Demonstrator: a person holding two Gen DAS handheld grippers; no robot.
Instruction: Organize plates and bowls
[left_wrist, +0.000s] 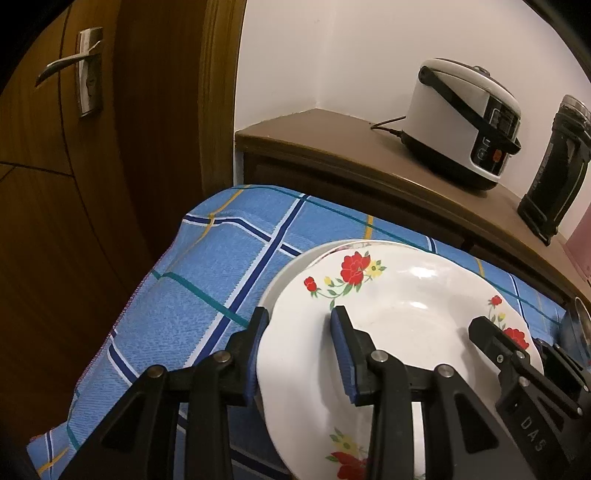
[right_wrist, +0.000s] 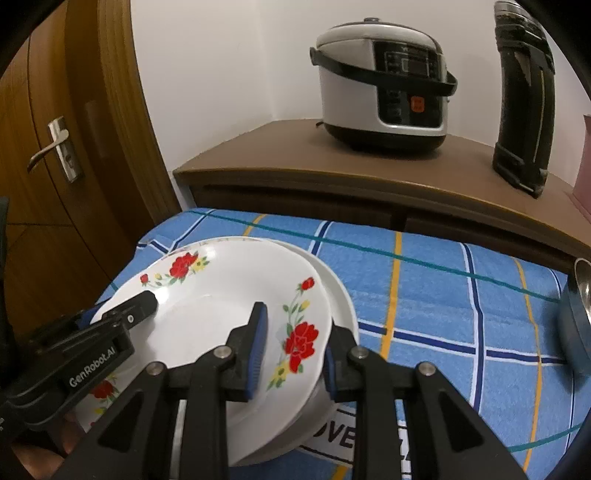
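A white plate with red flowers (left_wrist: 406, 314) tops a stack of plates (right_wrist: 343, 295) on the blue checked cloth (left_wrist: 207, 277). My left gripper (left_wrist: 301, 325) is shut on the stack's left rim, one blue pad on the top plate and the other outside under the rim. My right gripper (right_wrist: 295, 332) is shut on the opposite rim the same way. Each view shows the other gripper's finger resting on the top plate (right_wrist: 207, 306). Whether the stack is raised off the cloth cannot be told.
A metal bowl (right_wrist: 580, 325) sits at the cloth's right edge. Behind, a brown cabinet (right_wrist: 295, 162) carries a white rice cooker (right_wrist: 384, 85) and a black flask (right_wrist: 524, 99). A wooden door (left_wrist: 74, 147) stands at the left.
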